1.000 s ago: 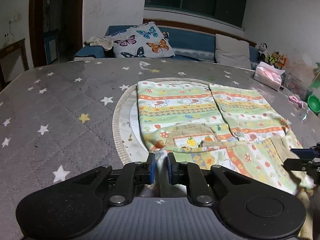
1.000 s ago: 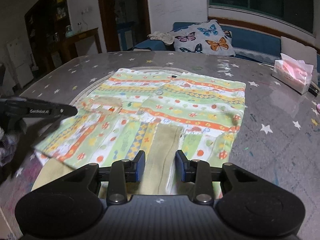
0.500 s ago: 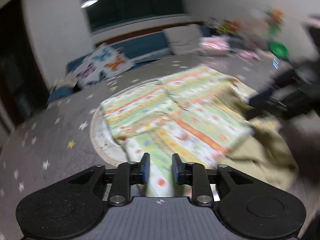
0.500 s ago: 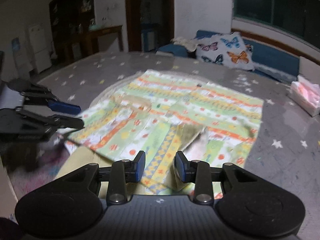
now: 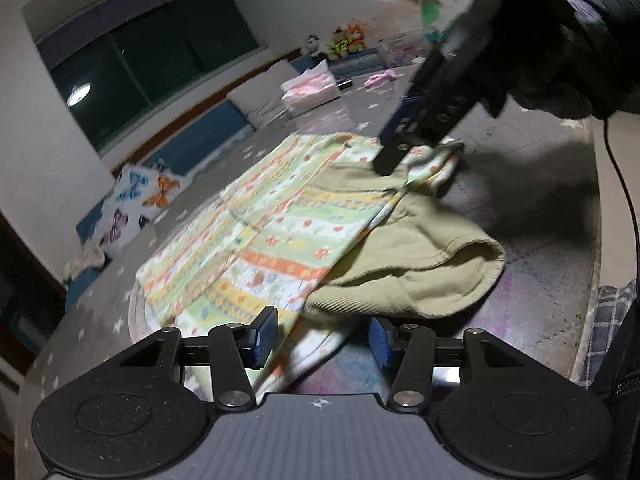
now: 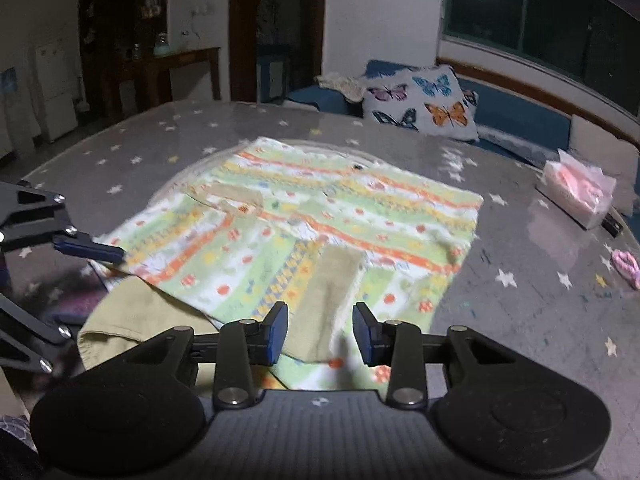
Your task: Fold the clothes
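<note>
A child's printed garment point(image 5: 256, 240) with green, orange and yellow bands lies partly folded on the grey star-patterned table point(image 6: 520, 300); it shows in the right wrist view point(image 6: 320, 216) too. Its plain khaki lining point(image 5: 420, 264) is turned out at the near edge. My left gripper point(image 5: 322, 338) is open, jaws wide, with the cloth's near edge between and below the pads. My right gripper point(image 6: 321, 332) is open over a khaki strip point(image 6: 332, 292) of the garment. The right gripper also appears in the left view point(image 5: 416, 132), fingertips at the far corner of the cloth.
A pink tissue box point(image 6: 576, 196) stands at the table's right side, with a small pink item point(image 6: 626, 264) near it. A butterfly cushion point(image 6: 420, 100) lies on the blue sofa behind. A round mat point(image 5: 138, 316) lies under the garment.
My left gripper let go of the cloth, opened wide and swung round to the garment's side. The right gripper opened a bit wider and the garment's lower part now lies folded over.
</note>
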Tool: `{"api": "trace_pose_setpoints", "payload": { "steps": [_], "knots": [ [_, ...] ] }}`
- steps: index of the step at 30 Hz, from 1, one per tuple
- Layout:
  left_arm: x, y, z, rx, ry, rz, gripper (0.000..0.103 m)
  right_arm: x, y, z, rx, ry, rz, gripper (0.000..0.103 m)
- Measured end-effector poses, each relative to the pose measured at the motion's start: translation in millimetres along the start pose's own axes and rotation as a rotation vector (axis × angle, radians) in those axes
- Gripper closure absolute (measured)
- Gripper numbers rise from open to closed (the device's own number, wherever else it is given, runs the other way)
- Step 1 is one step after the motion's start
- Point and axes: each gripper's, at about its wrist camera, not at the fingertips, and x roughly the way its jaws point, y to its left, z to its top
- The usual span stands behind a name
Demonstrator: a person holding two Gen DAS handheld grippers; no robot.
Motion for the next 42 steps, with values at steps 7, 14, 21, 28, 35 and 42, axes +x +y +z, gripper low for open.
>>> {"api": "trace_pose_setpoints", "payload": {
  "steps": [7, 14, 21, 28, 35, 42],
  "knots": [
    [8.3, -12.0, 11.0, 0.034, -0.076, -0.064, 0.062, -9.0, -2.0, 5.8, -0.022, -0.002, 0.069, 0.066],
    [18.3, 26.5, 26.6, -0.164, -0.072, -0.108, 0.093, -27.6, -0.9, -1.1, -0.135, 0.022, 0.129, 0.058],
    [30.8, 68.2, 47.6, -0.336, -0.069, -0.150, 0.094, -31.4, 20.4, -8.6, -0.301, 0.017, 0.169, 0.049],
    [34.4, 80.0, 53.5, -0.355, -0.064, -0.161, 0.093, 10.1, 34.0, -3.6, -0.296, 0.009, 0.142, 0.061],
    [11.9, 70.3, 36.9, -0.340, -0.064, -0.113, 0.075, 15.1, 13.5, 15.8, -0.101, 0.040, 0.194, 0.085],
    [-14.7, 51.7, 15.1, -0.275, -0.052, -0.033, 0.048, 8.8, 0.4, 32.4, -0.030, 0.015, 0.207, 0.087]
  ]
}}
